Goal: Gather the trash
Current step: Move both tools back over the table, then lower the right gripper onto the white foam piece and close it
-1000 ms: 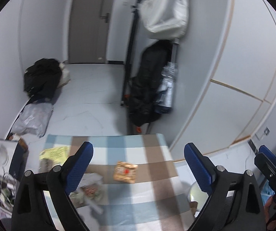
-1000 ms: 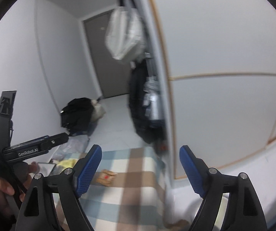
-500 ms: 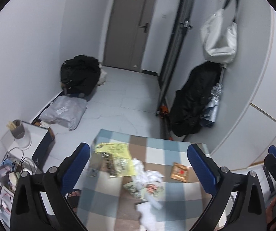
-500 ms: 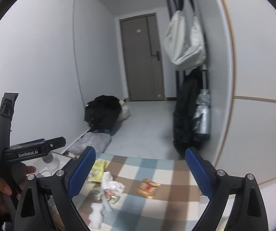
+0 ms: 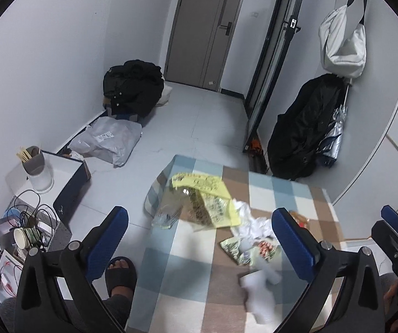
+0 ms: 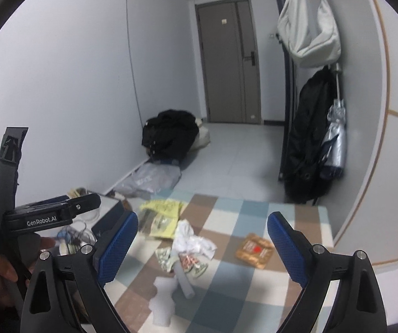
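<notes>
Trash lies scattered on the checked tablecloth (image 5: pixel 268 191): a yellow bag (image 5: pixel 207 197) at the far left corner, crumpled white paper (image 6: pixel 192 240) and small printed wrappers (image 6: pixel 194 263) mid-cloth, an orange packet (image 6: pixel 254 249) toward the right edge, a white tube (image 6: pixel 183 277) nearer the near edge. Left gripper (image 5: pixel 199 242) and right gripper (image 6: pixel 201 245) hover above, both released, nothing between their blue pads (image 6: pixel 117 245).

Cool, even indoor light fills both my views, dim toward the far door (image 6: pixel 228 61). Black fisheye corners bend the walls. Soft shadows lie under my fingers (image 5: pixel 293 238). The white paper (image 5: pixel 258 295) nearest me smears with motion blur.
</notes>
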Demonstrator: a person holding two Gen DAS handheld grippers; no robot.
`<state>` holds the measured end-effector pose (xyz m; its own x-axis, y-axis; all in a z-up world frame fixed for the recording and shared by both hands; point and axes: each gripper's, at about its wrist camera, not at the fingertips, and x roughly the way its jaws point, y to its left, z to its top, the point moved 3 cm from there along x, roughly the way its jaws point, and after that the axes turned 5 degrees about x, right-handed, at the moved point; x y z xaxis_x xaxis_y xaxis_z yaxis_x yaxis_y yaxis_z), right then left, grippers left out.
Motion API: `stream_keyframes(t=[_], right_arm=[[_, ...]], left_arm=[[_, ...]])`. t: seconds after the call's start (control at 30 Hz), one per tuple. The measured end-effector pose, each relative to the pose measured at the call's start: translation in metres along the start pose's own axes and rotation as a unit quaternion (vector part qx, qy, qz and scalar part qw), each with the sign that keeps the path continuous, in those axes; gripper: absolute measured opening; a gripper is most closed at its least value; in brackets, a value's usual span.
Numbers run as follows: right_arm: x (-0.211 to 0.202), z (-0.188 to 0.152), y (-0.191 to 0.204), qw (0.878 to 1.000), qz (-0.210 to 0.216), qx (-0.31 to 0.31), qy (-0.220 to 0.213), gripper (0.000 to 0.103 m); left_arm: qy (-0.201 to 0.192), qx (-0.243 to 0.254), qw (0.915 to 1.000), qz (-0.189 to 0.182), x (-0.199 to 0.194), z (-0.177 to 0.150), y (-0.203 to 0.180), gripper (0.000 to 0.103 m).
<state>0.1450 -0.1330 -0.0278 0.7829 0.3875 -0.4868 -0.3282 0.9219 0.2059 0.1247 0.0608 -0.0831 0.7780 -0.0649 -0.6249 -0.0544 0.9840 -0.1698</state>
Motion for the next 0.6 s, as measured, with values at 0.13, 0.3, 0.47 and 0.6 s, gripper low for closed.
stream_keyframes(t=[0.13,0.3,0.47,0.6], right_arm=[[0.018,-0.018,0.002,0.999,-0.003,-0.01,0.039,0.095],[0.039,-0.042,0.003,0.996,-0.019,-0.039,0.084,0.095],[0.059,-0.067,0.0,0.99,-0.02,-0.051,0.13,0.083],[0.078,-0.084,-0.006,0.985,-0.008,-0.044,0.167,0.064]], left_arm=[[0.022,-0.023,0.9994,-0.015,0.009,-0.005,0.011,0.102],[0.037,-0.026,0.9989,-0.013,0.019,-0.008,0.021,0.102],[0.057,-0.041,0.9974,-0.016,0.027,-0.01,0.03,0.102],[0.057,-0.035,0.9976,-0.013,0.028,-0.009,0.029,0.102]])
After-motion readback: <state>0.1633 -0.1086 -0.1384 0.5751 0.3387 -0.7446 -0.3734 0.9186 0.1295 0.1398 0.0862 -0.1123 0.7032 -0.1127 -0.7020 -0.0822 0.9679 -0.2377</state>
